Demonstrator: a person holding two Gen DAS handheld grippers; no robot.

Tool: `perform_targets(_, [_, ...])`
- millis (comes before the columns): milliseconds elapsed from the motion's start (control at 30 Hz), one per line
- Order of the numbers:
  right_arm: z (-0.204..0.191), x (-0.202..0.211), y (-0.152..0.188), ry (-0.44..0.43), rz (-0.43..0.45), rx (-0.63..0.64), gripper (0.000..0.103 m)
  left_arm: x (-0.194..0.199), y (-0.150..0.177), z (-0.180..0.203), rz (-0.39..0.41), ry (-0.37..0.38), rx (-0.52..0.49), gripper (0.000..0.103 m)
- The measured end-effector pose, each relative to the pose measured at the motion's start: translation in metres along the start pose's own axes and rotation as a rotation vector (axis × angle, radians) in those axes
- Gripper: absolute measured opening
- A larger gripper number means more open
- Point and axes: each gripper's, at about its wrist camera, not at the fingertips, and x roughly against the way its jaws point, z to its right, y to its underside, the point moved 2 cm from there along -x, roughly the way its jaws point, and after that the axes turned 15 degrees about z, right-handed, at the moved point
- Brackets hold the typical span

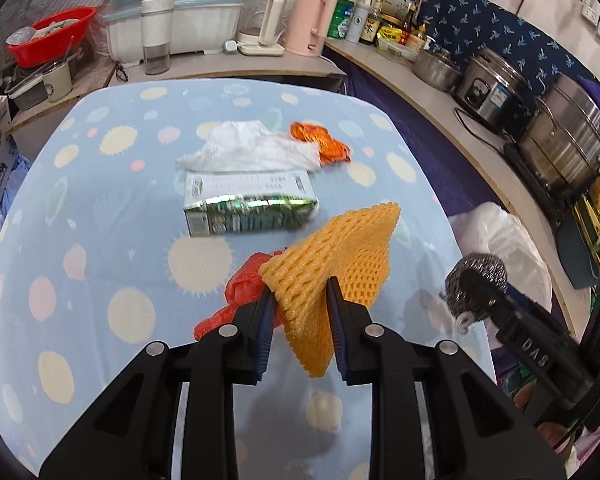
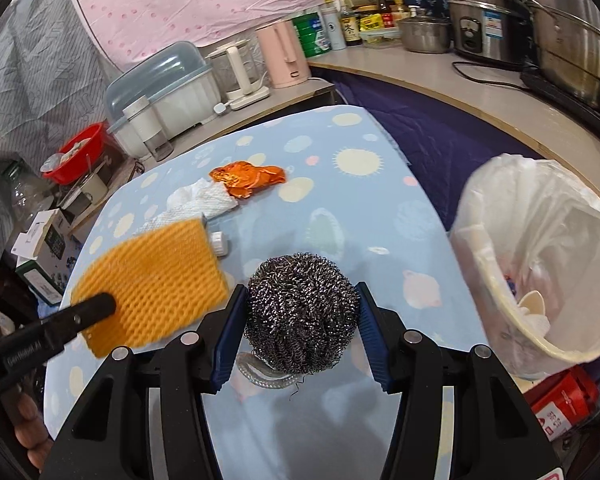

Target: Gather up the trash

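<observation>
Carrying step: both grippers hold trash above the table (image 1: 100, 240). The left gripper (image 1: 300, 300) pinches one yellow foam net (image 1: 340, 256); the right gripper (image 2: 302, 320) clamps one steel scourer (image 2: 300, 312). Next, judging by the layout, each load must travel over the lined bin (image 2: 500, 300) (just off the table's right edge) before the jaws part. Left on the table: one carton (image 1: 248, 208), one paper towel (image 1: 248, 148), one orange wrapper (image 1: 320, 142), one red bag (image 1: 240, 284).

Your right gripper (image 2: 302, 328) clamps a steel-wool ball (image 2: 302, 312) over the spotted table (image 2: 340, 208); a lined bin (image 2: 540, 264) sits at three o'clock.
</observation>
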Motion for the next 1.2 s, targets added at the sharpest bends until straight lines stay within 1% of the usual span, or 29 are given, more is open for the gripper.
perform_targets(200, [0.022, 0.017, 0.003, 0.035, 0.017, -0.025, 0.051, 0.005, 0.018, 0.016, -0.027, 0.018, -0.019, 0.024])
perform_targets(467, [0.053, 0.036, 0.003, 0.075, 0.044, -0.067, 0.051, 0.011, 0.027, 0.047, -0.03, 0.06, -0.064, 0.024])
perform_targets(733, [0.085, 0.051, 0.002, 0.114, 0.068, -0.11, 0.051, 0.017, 0.037, 0.077, -0.04, 0.123, -0.111, 0.024])
perform_targets(900, [0.102, 0.059, 0.002, 0.141, 0.081, -0.14, 0.051, 0.018, 0.047, 0.088, -0.065, 0.16, -0.115, 0.024])
perform_targets(1100, [0.122, 0.068, 0.003, 0.168, 0.093, -0.171, 0.051, 0.029, 0.049, 0.099, -0.046, 0.242, -0.14, 0.025])
perform_targets(1200, [0.127, 0.068, 0.004, 0.173, 0.09, -0.181, 0.051, 0.026, 0.055, 0.103, -0.061, 0.252, -0.162, 0.026])
